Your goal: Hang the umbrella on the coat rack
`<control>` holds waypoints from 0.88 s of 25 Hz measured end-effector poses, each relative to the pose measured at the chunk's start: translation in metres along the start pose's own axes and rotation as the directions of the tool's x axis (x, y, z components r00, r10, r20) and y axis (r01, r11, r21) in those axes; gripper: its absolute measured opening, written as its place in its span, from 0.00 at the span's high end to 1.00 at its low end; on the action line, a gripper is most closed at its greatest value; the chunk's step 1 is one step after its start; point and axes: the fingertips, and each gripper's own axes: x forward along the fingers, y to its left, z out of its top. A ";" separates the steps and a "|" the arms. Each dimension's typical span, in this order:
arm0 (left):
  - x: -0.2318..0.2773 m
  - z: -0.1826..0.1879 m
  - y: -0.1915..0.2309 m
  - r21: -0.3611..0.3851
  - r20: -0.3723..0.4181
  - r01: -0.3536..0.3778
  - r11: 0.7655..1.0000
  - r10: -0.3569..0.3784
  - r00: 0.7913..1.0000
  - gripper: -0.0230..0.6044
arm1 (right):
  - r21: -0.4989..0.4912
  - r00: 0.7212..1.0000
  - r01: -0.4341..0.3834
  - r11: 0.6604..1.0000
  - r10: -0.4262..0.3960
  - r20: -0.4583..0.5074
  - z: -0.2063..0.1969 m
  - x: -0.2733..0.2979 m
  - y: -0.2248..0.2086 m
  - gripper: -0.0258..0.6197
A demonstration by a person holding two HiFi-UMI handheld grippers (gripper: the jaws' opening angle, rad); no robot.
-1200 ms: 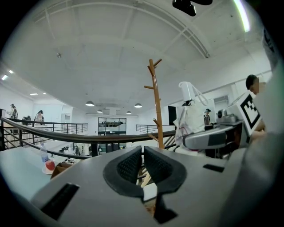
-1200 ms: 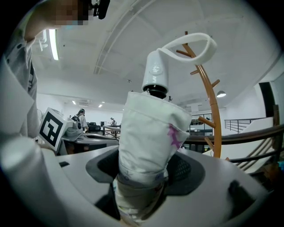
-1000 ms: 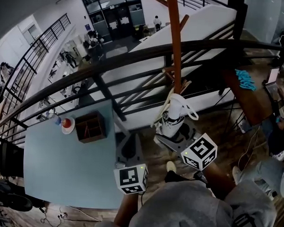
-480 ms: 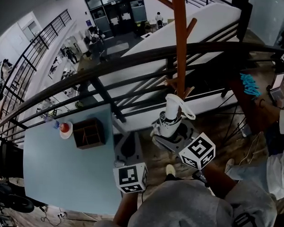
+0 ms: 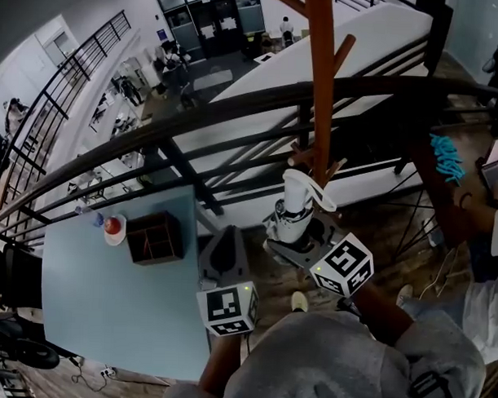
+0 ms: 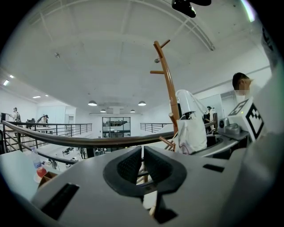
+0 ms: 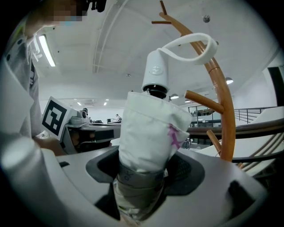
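Observation:
A folded white umbrella (image 5: pixel 294 210) stands upright with my right gripper (image 5: pixel 300 239) shut on its lower body. In the right gripper view the umbrella (image 7: pixel 151 128) fills the jaws of the right gripper (image 7: pixel 143 177), and its white strap loop (image 7: pixel 195 44) hangs open at the top, just left of the rack. The orange-brown coat rack (image 5: pixel 321 82) rises right behind it, a lower peg (image 7: pixel 199 97) close under the loop. My left gripper (image 5: pixel 222 254) is held lower left, shut with nothing in it (image 6: pixel 142 165). From there the umbrella (image 6: pixel 191 128) shows beside the rack (image 6: pixel 168 88).
A dark railing (image 5: pixel 195 115) runs across in front of the rack. At the left a blue-grey table (image 5: pixel 107 303) carries a brown wooden box (image 5: pixel 154 238) and a red-topped cup (image 5: pixel 112 226). A person (image 5: pixel 487 259) is at the right edge, near a turquoise object (image 5: pixel 446 156).
My right gripper has carried the umbrella closer to the rack pole, so the strap loop is now near a lower peg. The left gripper has hardly moved.

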 end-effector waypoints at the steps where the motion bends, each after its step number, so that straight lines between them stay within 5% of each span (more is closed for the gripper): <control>1: 0.003 0.000 0.000 0.000 0.001 -0.005 1.000 0.005 1.000 0.92 | -0.001 1.000 -0.006 1.000 0.006 -0.004 -0.001 0.002 -0.003 0.49; 22: 0.036 -0.003 0.019 0.009 -0.018 -0.121 0.993 0.121 0.992 0.92 | 0.031 0.990 -0.129 0.991 0.131 -0.060 -0.018 0.049 -0.033 0.49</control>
